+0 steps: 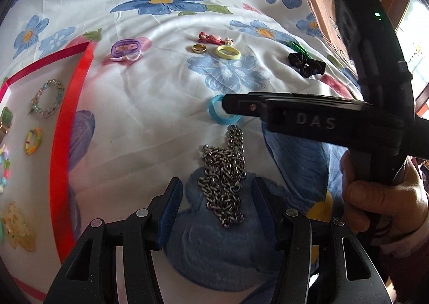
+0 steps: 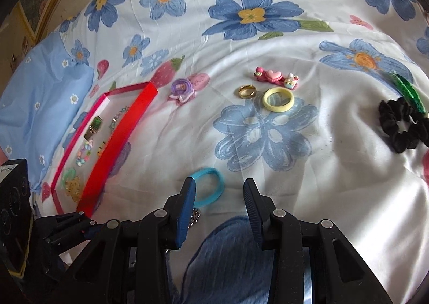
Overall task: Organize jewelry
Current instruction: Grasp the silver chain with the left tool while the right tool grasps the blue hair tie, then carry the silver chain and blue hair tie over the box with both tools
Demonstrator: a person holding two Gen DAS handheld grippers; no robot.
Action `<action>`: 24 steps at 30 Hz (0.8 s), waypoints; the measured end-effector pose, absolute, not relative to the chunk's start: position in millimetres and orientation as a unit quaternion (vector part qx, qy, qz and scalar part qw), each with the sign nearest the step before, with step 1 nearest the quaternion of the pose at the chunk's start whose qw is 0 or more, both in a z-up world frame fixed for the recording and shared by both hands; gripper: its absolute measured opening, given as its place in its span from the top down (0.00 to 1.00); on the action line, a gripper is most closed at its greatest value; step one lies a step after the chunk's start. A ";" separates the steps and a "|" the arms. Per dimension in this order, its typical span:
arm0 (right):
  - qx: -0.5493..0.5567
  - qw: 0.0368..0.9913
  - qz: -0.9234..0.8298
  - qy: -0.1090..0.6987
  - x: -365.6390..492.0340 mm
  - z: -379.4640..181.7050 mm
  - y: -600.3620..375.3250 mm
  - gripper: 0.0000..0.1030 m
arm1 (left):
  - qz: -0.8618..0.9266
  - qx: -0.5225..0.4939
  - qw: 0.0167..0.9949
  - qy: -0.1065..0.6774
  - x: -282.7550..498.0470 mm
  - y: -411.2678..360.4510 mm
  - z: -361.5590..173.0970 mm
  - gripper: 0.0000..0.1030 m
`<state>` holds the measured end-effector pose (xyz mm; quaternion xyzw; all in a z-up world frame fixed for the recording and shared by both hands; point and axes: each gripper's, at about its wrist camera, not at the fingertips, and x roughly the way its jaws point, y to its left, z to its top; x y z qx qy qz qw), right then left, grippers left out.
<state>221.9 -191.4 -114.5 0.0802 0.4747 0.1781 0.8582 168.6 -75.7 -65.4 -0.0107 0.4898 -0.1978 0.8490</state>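
Roughly halfway through sorting, I'd say. The red tray (image 1: 70, 127) sits at the left on the flowery bedsheet (image 1: 150, 105) and already has a handful of pieces in it: a beaded bracelet (image 1: 47, 98), a little multicolour ring (image 1: 33, 141), a green square piece (image 2: 96, 122) and some pastel bits I can't really make out.

Still loose on the bed, outside the tray:
- steel chain (image 1: 224, 178), piled in a heap
- blue ring (image 2: 208, 186), just past the chain
- gold ring (image 2: 247, 91) and yellow ring (image 2: 278, 100), side by side further out
- pink hair clip (image 2: 276, 77) just behind those two
- purple hair tie (image 2: 182, 89) near the tray's far corner
- black scrunchie (image 2: 403, 127) and a green knitted thing (image 2: 407, 91) way off to the right

The left gripper (image 1: 217, 201) is low over the bed, pointing forward, jaws spread wide on either side of the chain, holding nothing; whether they touch the sheet I can't tell. The right gripper (image 2: 219, 203) comes in from the right, also gaping and empty, with its left finger sitting over the edge of the blue ring. Looks to me like chain and blue ring are next.
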 end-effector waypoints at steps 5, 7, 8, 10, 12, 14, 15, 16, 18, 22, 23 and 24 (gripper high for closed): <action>0.085 0.859 0.174 0.475 224.7 -120.6 -192.7 0.97 | -0.208 0.003 0.850 0.484 169.5 -82.8 -69.4 0.91; 0.091 0.861 0.172 0.470 221.7 -119.3 -195.5 0.98 | -0.209 0.002 0.851 0.482 167.5 -81.1 -68.2 0.92; 0.094 0.861 0.172 0.469 220.1 -118.2 -196.3 0.98 | -0.210 0.000 0.852 0.480 166.1 -79.9 -67.0 0.92; 0.099 0.863 0.172 0.464 215.1 -114.4 -198.6 0.98 | -0.213 -0.008 0.853 0.477 162.7 -74.4 -63.5 0.92; 0.105 0.865 0.172 0.459 210.5 -110.2 -200.6 0.98 | -0.214 -0.015 0.855 0.473 159.4 -68.6 -58.6 0.93; 0.109 0.867 0.171 0.454 205.5 -105.3 -202.7 0.98 | -0.214 -0.019 0.859 0.464 154.6 -61.9 -50.6 0.93; 0.111 0.868 0.172 0.452 203.1 -102.7 -203.5 0.98 | -0.214 -0.022 0.862 0.459 151.9 -58.4 -45.3 0.93; 0.112 0.869 0.173 0.450 202.3 -100.3 -203.7 0.98 | -0.214 -0.024 0.865 0.454 149.2 -55.4 -41.4 0.93; 0.114 0.870 0.176 0.447 199.4 -95.3 -202.5 0.98 | -0.213 -0.027 0.872 0.441 144.5 -48.8 -30.1 0.93; 0.114 0.872 0.186 0.438 192.5 -84.9 -195.3 0.98 | -0.207 -0.036 0.882 0.421 134.2 -33.8 -13.9 0.94; 0.113 0.873 0.189 0.436 191.1 -82.8 -193.0 0.98 | -0.204 -0.040 0.885 0.417 131.8 -29.0 -10.2 0.94; 0.113 0.873 0.191 0.434 189.5 -80.7 -190.5 0.98 | -0.202 -0.042 0.887 0.413 129.2 -24.2 -7.2 0.94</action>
